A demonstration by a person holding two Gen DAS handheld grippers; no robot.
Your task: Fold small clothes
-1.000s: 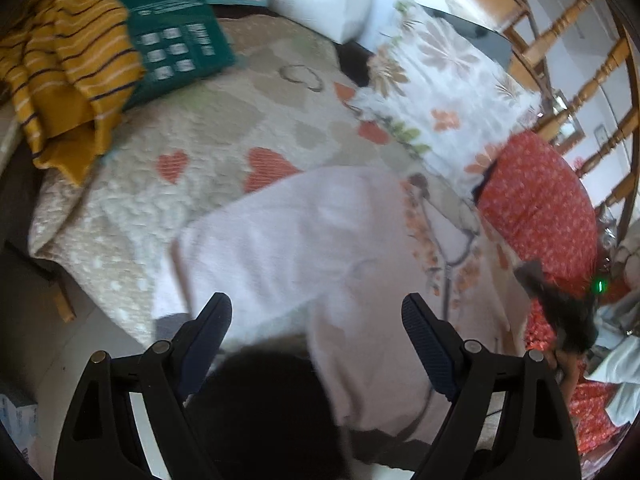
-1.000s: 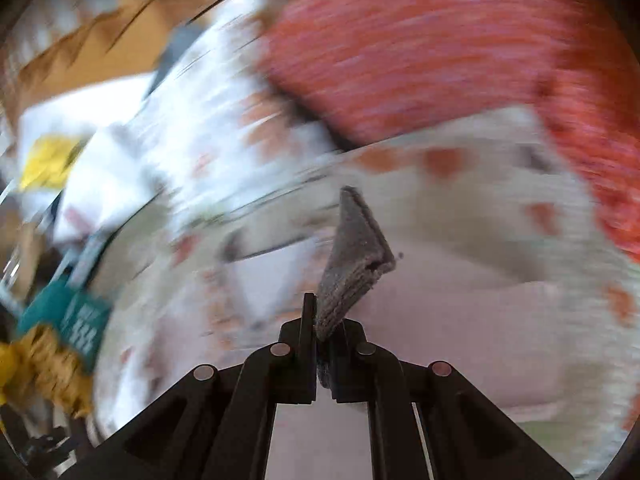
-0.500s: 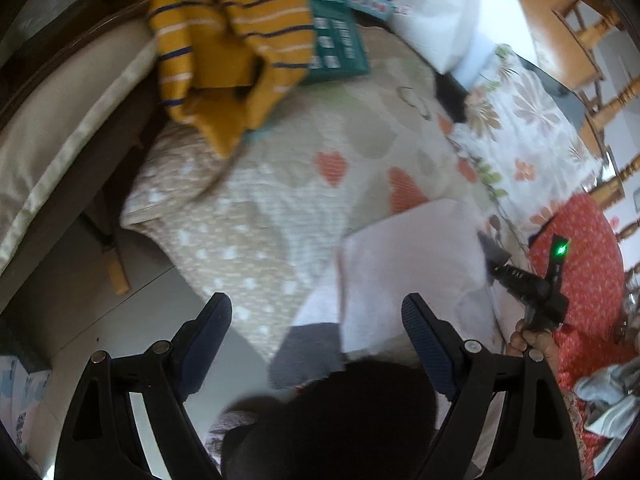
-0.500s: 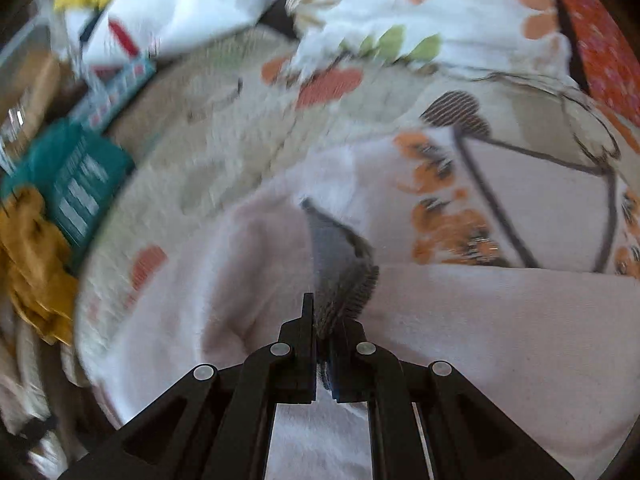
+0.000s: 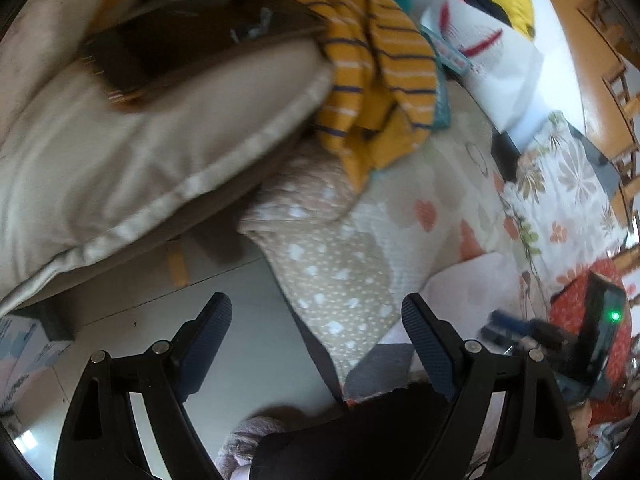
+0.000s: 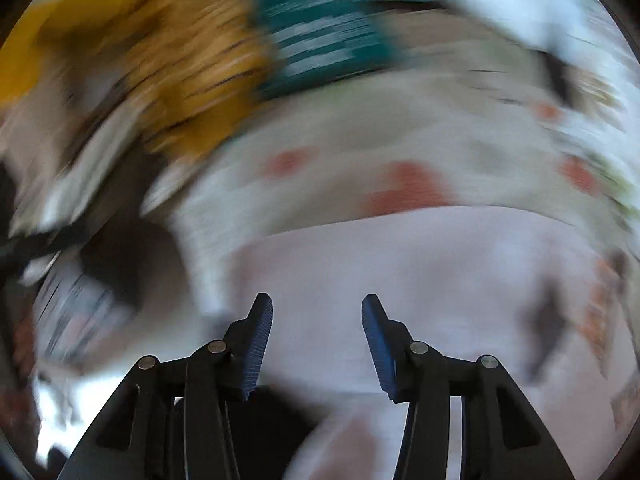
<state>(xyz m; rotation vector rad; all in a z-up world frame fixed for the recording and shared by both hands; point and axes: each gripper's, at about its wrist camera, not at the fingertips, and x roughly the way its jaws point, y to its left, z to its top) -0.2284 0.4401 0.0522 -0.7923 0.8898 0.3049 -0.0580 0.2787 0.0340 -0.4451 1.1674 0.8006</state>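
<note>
From the left wrist, we see our left gripper (image 5: 316,344) spread wide with nothing between its pads, hanging past the near edge of the quilt (image 5: 404,216) over bare floor (image 5: 248,320). The pale pink garment (image 5: 476,288) lies on the quilt by that near edge, toward its right side, with a grey cuff or hem (image 5: 380,368) at its front. The right gripper (image 5: 516,328) shows as a dark blur just over the garment's right part. A mustard striped top (image 5: 372,72) drapes at the quilt's far left corner beside a beige cushion (image 5: 132,152).

From the right wrist, heavily smeared, our right gripper (image 6: 317,344) has just been opening; its jaws stand apart and nothing sits between them, the pink garment (image 6: 400,264) spread flat beneath.

We judge a fold has just been laid down. To do it well, we should bring the left gripper in over the garment and check the edges align before the next fold. The cloth looks soft, thick and smooth, with the far edge lying fairly straight.
</note>
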